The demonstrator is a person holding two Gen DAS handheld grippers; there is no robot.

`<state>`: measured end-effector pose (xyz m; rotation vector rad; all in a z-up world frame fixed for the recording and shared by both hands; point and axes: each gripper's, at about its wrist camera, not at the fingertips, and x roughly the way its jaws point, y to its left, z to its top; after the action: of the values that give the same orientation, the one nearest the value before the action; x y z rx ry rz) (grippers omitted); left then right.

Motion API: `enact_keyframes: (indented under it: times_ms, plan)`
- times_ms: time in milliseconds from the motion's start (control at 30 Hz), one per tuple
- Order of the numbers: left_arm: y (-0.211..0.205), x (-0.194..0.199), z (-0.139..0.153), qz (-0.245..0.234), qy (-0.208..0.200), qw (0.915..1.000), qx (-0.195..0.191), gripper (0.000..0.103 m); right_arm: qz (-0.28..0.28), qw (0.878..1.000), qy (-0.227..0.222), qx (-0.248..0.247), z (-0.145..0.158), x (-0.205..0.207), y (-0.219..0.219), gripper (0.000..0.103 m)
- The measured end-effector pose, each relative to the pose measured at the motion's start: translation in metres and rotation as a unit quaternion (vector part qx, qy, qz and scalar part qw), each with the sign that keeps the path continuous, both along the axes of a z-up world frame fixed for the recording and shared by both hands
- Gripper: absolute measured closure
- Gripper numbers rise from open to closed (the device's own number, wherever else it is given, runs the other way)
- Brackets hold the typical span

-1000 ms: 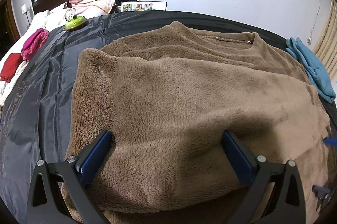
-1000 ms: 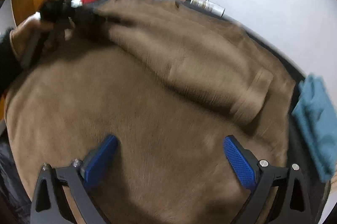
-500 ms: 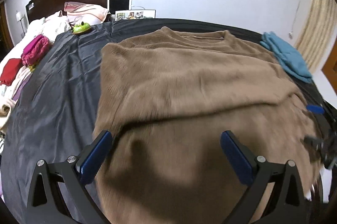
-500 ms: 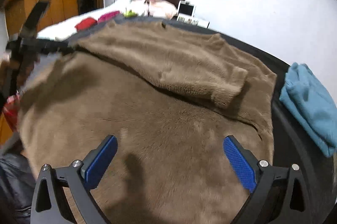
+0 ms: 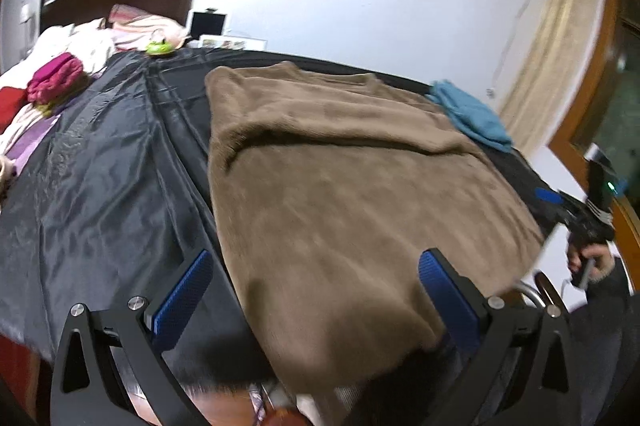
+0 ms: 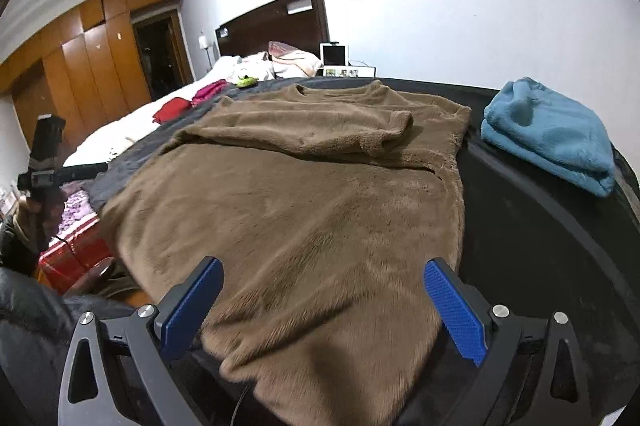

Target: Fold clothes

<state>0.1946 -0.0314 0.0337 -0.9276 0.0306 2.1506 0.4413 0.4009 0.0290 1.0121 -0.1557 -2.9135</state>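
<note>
A brown fleece sweater (image 5: 352,194) (image 6: 304,210) lies flat on the black sheet (image 5: 100,194) of the bed, neck hole at the far end, both sleeves folded across its chest. Its hem hangs over the near edge. My left gripper (image 5: 312,290) stands open above the near hem with nothing between its blue pads. My right gripper (image 6: 324,306) is open too, held back over the hem's right part and empty. In the left wrist view the right gripper (image 5: 560,202) shows at the right edge, held by a hand.
A folded blue garment (image 6: 548,138) (image 5: 468,114) lies on the sheet right of the sweater. Red and pink clothes (image 5: 52,82), pillows and a green toy (image 5: 160,48) sit at the far left by the headboard. Wooden wardrobes (image 6: 92,66) line the left wall.
Both grippers have pulled back and up from the sweater toward the near bed edge. The sweater now lies flat with its sleeves folded in.
</note>
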Motion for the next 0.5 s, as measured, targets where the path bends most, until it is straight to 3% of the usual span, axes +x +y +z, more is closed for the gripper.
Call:
enact_keyframes:
  times_ms: [200, 500]
  plan:
    - [-0.017, 0.052, -0.013, -0.052, 0.030, 0.9982, -0.008, 0.000, 0.008, 1.000, -0.001, 0.004, -0.002, 0.027, -0.005, 0.001]
    - [-0.037, 0.066, -0.059, -0.084, -0.018, 0.9962, 0.014, 0.000, 0.020, 0.999, -0.030, -0.008, -0.019, 0.051, -0.012, 0.001]
